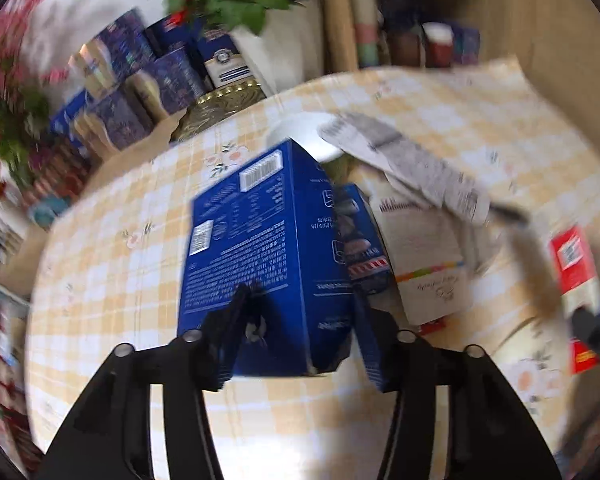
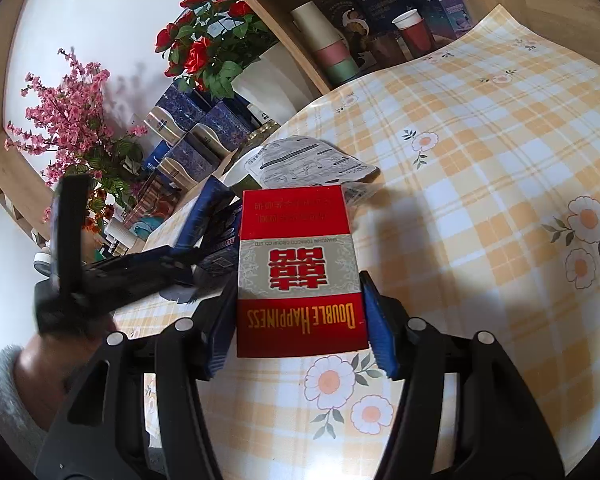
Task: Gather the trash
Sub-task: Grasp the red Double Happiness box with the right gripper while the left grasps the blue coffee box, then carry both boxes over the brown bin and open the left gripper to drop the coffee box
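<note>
A table (image 2: 480,152) covered in yellow checked cloth with daisies filled both views. The left gripper (image 1: 296,320) was clenched on a blue box (image 1: 260,248), its jaws pressing the box's near end; whether the box was lifted or resting on the cloth could not be told. The right gripper (image 2: 298,320) gripped a red pack (image 2: 298,272) printed "Double Happiness", jaws tight against both sides.

Just beyond the red pack lay a crumpled grey leaflet (image 2: 312,160), partly over a white bowl (image 2: 244,168). In the left view a small notebook (image 1: 428,264) lay right of the blue box. Far left stood blue tins (image 2: 204,128), red roses (image 2: 208,48) and pink blossoms (image 2: 72,116); paper cups (image 2: 332,48) sat on a shelf.

No bin was visible. Judging from this, two pieces were in hand but not yet dropped anywhere, and the leaflet remained to be collected.
</note>
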### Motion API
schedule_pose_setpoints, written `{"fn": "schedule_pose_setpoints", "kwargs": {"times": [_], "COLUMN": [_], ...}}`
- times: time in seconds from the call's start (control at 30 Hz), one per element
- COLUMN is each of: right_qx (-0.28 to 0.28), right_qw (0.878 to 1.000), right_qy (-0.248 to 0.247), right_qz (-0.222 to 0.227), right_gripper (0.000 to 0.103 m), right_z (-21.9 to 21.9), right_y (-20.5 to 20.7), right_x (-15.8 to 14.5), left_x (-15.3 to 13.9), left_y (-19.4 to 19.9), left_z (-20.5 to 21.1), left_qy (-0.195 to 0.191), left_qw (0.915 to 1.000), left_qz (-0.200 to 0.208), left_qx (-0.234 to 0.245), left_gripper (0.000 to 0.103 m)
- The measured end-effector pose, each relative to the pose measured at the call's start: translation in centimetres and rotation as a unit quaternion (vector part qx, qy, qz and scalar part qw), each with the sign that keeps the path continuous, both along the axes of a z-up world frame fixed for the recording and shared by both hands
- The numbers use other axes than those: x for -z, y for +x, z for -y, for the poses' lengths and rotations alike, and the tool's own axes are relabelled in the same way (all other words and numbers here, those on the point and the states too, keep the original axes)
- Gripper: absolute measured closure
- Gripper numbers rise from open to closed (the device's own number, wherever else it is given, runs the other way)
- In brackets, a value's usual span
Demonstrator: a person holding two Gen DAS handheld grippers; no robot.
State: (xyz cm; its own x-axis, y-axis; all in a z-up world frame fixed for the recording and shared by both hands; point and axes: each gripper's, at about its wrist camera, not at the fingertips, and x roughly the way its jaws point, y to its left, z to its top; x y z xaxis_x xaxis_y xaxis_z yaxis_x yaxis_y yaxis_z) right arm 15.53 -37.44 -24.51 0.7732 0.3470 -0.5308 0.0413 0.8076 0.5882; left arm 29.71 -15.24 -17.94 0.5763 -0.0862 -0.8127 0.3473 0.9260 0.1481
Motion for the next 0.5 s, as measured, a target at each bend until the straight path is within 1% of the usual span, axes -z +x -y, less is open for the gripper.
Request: {"fn": "schedule_pose_setpoints", "kwargs": {"times": [0.07,0.17,0.23,0.27,0.3,0.37,0.4,0.43,0.5], "right_qx": [-0.003,-0.011,-0.014,-0.015,-0.017,-0.020,-0.022,-0.026,-0.030], "right_qw": [1.000,1.000,1.000,1.000,1.000,1.000,1.000,1.000,0.999], "right_qy": [-0.002,-0.008,-0.009,-0.010,-0.011,-0.012,-0.013,-0.015,-0.019], "right_qz": [0.002,0.005,0.006,0.006,0.007,0.007,0.007,0.008,0.008], "right_gripper": [0.045,0.045,0.045,0.045,0.045,0.045,0.045,0.045,0.045], "right_z": [-0.2,-0.8,-1.0,-1.1,-1.3,-1.7,-1.9,-2.2,-2.6], "right_y": [-0.1,-0.3,-0.3,-0.3,-0.4,-0.3,-0.3,-0.2,-0.1], "right_x": [-0.3,-0.8,-1.1,-1.2,-1.4,-1.7,-1.8,-2.0,-2.2], "left_x": [-1.2,-3.0,-3.9,-4.0,-4.1,-4.1,-4.0,-3.9,-3.8], "left_y": [0.0,-0.2,-0.6,-0.9,-1.1,-1.4,-1.6,-1.7,-2.0], "left_z": [-1.9,-6.1,-9.5,-10.6,-12.5,-15.2,-16.7,-17.7,-19.3], "left_qy": [-0.035,-0.108,-0.167,-0.184,-0.213,-0.253,-0.270,-0.278,-0.282], "left_qw": [0.9993,0.9927,0.9823,0.9781,0.9700,0.9563,0.9492,0.9454,0.9418], "left_qz": [-0.007,-0.019,-0.026,-0.029,-0.037,-0.051,-0.058,-0.063,-0.073], "left_qx": [-0.015,-0.051,-0.082,-0.093,-0.111,-0.137,-0.152,-0.159,-0.168], "left_gripper": [0.060,0.063,0.067,0.069,0.070,0.073,0.074,0.074,0.075]}}
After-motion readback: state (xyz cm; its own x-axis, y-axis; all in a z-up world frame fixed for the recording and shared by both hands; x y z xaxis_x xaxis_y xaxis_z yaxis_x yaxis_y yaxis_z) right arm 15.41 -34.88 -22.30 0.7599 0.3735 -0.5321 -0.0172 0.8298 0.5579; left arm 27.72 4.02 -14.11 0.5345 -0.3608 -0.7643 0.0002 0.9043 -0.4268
